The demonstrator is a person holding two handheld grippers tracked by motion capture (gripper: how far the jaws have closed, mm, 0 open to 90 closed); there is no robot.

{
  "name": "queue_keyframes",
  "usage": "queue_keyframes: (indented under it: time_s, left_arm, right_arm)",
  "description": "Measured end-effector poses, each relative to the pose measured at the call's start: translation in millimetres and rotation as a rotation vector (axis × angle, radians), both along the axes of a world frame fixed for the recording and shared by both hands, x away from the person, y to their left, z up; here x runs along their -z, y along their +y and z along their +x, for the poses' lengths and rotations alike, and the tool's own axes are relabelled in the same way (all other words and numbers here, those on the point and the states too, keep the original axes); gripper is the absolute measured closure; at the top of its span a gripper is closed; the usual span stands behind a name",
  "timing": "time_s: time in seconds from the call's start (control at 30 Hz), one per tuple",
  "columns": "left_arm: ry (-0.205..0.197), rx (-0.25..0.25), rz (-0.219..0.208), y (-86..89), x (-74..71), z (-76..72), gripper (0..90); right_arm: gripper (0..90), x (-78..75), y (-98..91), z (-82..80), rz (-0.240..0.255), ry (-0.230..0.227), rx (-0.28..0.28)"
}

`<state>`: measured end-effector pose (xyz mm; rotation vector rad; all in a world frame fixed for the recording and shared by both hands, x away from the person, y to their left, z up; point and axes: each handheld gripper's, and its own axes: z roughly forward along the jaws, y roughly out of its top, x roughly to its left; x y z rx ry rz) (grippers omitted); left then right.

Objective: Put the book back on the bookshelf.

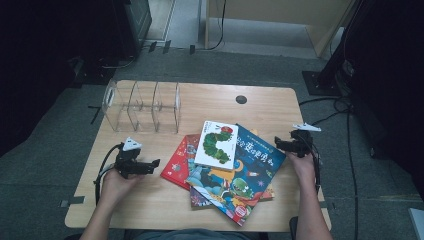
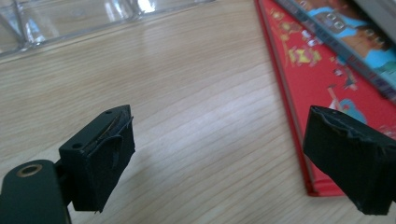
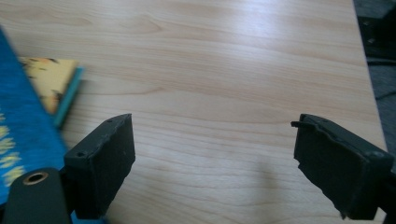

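Overhead, the left gripper (image 1: 156, 162) is sitting at lower left of the frame, pointing at the red book (image 1: 176, 161); the right gripper (image 1: 278, 144) is pointing at the blue book (image 1: 255, 162) near right of centre. At upper left, the clear divider rack (image 1: 141, 106) is standing seemingly empty.

Left gripper view: its jaws are gaping wide, gripping nothing, over the table (image 2: 196, 107), the right one probably overlapping the red book (image 2: 322, 88).

Right gripper view: its jaws are spread wide over bare wood, the blue book (image 3: 18, 135) lying at left.

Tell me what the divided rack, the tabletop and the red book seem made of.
Clear three-slot divided rack: likely acrylic, see-through and glossy with bright edge glints. Pale wooden tabletop: wood or wood-look laminate, matt with visible grain. Red picture book: apparently a glossy printed hardcover, stiff-edged.
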<state>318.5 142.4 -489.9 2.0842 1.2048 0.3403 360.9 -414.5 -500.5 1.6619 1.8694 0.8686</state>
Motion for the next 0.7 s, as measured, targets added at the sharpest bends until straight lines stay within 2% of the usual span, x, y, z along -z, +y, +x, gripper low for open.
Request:
queue_keyframes:
  time_s: [0.1, 0.23, 0.37, 0.43, 0.47, 0.5, 0.63, 0.67, 0.7]
  left_arm:
    - [0.016, 0.014, -0.010, -4.9, -5.8, 1.5, 9.8]
    - [0.035, 0.055, 0.005, -18.0, -15.2, 2.8, 13.8]
    - [0.045, 0.061, -0.011, -24.6, -19.8, 7.8, 13.9]
    - [0.048, 0.065, -0.023, -29.4, -22.7, 11.5, 14.0]
    - [0.051, 0.076, -0.037, -34.8, -26.0, 14.4, 14.2]
    - [0.051, 0.076, -0.037, -34.8, -26.0, 14.4, 14.4]
    - [0.060, 0.109, -0.024, -47.9, -30.6, 19.8, 14.6]
    - [0.073, 0.119, -0.028, -53.5, -31.5, 23.0, 14.9]
    - [0.073, 0.119, -0.028, -53.5, -31.5, 23.0, 14.8]
  right_arm:
    - [12.0, -5.1, 0.8, -2.5, 0.020, -0.017, -0.015]
    - [13.2, -18.8, 6.9, -7.9, 0.119, -0.067, -0.076]
    - [17.5, -24.8, 17.4, -10.0, 0.121, -0.072, -0.111]
    - [22.8, -27.7, 24.6, -11.8, 0.132, -0.077, -0.143]
    - [27.3, -30.1, 32.7, -13.1, 0.134, -0.081, -0.177]
    - [27.3, -30.1, 32.7, -13.1, 0.134, -0.081, -0.177]
    - [36.7, -33.7, 49.1, -15.2, 0.130, -0.075, -0.247]
    - [39.8, -33.8, 55.9, -15.5, 0.136, -0.066, -0.274]
    - [39.8, -33.8, 55.9, -15.5, 0.136, -0.066, -0.274]
